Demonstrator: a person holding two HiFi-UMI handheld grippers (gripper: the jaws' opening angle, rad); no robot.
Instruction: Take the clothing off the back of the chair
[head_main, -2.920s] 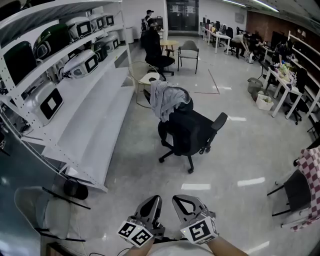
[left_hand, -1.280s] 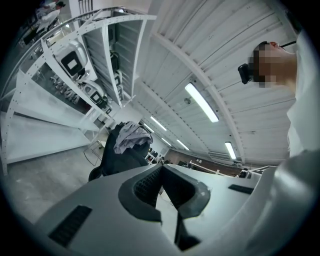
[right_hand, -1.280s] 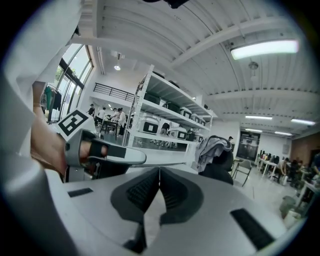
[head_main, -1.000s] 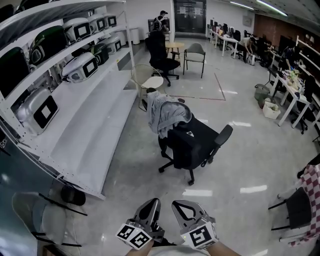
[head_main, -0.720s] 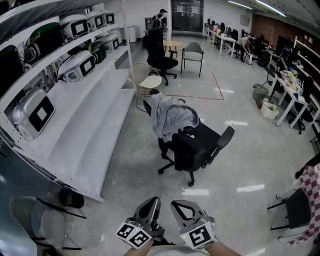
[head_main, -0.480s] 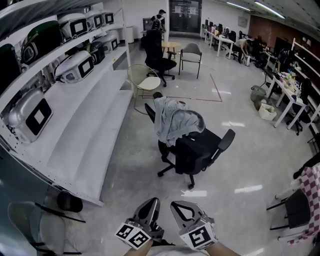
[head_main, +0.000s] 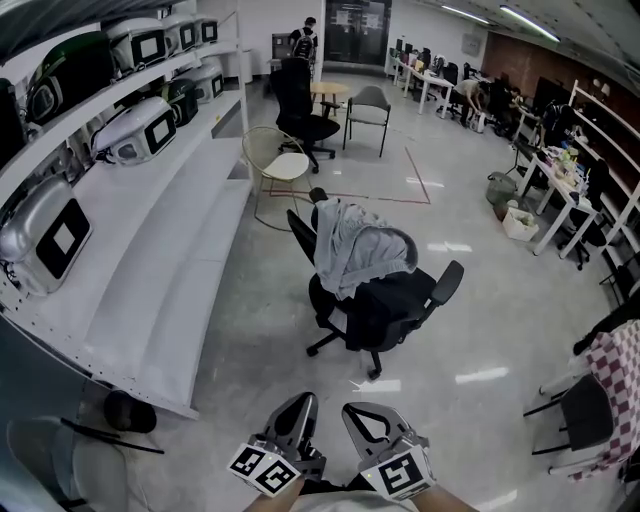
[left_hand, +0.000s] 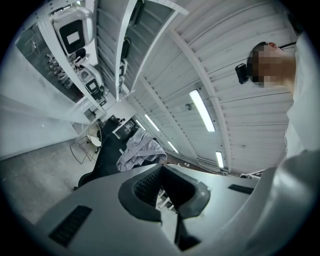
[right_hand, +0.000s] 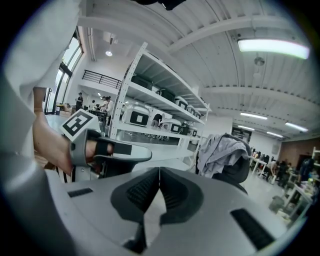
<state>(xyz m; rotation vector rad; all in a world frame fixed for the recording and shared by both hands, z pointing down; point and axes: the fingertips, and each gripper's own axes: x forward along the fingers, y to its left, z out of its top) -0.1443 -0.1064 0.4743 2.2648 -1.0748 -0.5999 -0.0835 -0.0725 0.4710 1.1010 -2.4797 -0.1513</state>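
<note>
A grey garment hangs over the back of a black wheeled office chair in the middle of the floor. The garment also shows in the left gripper view, and as a grey heap in the right gripper view. My left gripper and right gripper are held side by side at the bottom of the head view, well short of the chair. Both are shut with nothing between the jaws. In the right gripper view the left gripper appears at the left, held by a hand.
Long white shelving with helmets and devices runs along the left. A round wire chair and another black chair stand beyond. Desks and people fill the far right; a black chair with checked cloth is at the right edge.
The chair with the garment has come closer and lower in the head view, and the shelving has slid back left. Both grippers stay shut at the bottom.
</note>
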